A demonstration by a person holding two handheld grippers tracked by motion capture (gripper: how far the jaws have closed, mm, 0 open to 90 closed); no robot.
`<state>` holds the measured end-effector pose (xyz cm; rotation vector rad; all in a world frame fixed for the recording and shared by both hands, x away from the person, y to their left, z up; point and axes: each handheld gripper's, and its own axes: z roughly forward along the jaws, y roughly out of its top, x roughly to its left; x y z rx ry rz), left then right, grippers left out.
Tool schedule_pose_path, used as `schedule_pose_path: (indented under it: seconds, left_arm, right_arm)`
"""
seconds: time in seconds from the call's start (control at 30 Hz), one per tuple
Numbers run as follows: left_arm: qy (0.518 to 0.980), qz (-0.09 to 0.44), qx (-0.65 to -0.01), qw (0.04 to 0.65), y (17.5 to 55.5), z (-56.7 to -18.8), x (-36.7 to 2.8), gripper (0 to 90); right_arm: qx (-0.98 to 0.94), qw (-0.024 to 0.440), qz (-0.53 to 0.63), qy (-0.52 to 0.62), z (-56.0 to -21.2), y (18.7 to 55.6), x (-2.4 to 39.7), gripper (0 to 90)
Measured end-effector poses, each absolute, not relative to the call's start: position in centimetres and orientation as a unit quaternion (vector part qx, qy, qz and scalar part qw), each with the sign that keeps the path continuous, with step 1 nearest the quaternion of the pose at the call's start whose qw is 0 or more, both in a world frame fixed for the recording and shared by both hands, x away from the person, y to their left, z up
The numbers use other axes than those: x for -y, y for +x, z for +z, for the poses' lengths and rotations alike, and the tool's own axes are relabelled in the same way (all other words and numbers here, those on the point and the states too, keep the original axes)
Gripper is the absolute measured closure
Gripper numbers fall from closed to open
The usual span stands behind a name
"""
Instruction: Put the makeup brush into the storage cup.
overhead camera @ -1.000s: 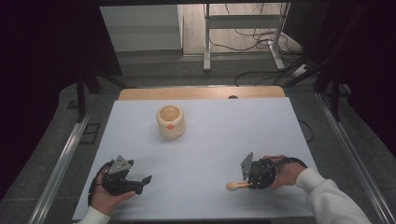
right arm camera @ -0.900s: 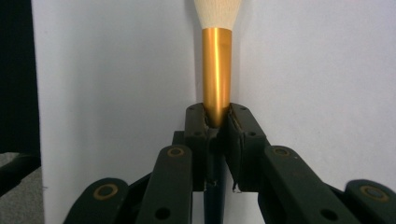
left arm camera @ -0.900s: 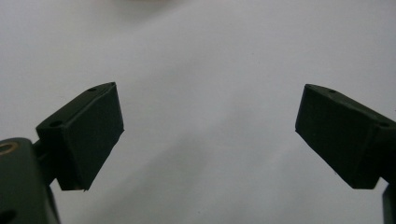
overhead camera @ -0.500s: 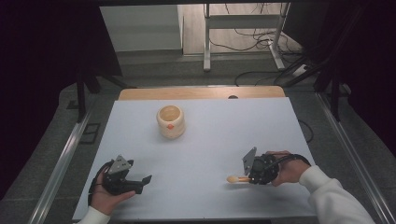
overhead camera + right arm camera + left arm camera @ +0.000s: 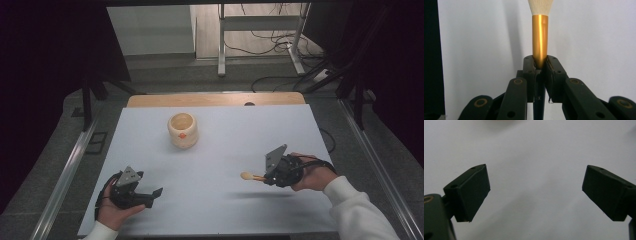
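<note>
Nearest in, the left gripper (image 5: pixel 150 195) sits idle on the table (image 5: pixel 225 150), jaws spread wide with nothing between them, likely kept clear for now. Across, the right gripper (image 5: pixel 262 177) is clamped tight on a brush (image 5: pixel 540 37), pinching the gold collar so the soft tip stays free. The brush lies level above the table, long axis straight out from the jaws, bristles leftward. Farther back stands the cup (image 5: pixel 182 130), mouth up, probably the brush's destination.
</note>
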<state>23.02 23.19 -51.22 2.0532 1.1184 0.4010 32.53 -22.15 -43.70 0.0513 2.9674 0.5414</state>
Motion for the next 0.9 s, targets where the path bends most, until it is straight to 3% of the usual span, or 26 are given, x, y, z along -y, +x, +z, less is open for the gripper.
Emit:
schedule_pose_path:
  seconds: [0.9]
  left_arm:
    - [0.802,0.157,-0.437,0.376,23.0,-51.2,-23.1,8.4]
  right_arm:
    - [-0.947,0.101,0.277,0.125,-44.9,32.6,23.9,79.5]
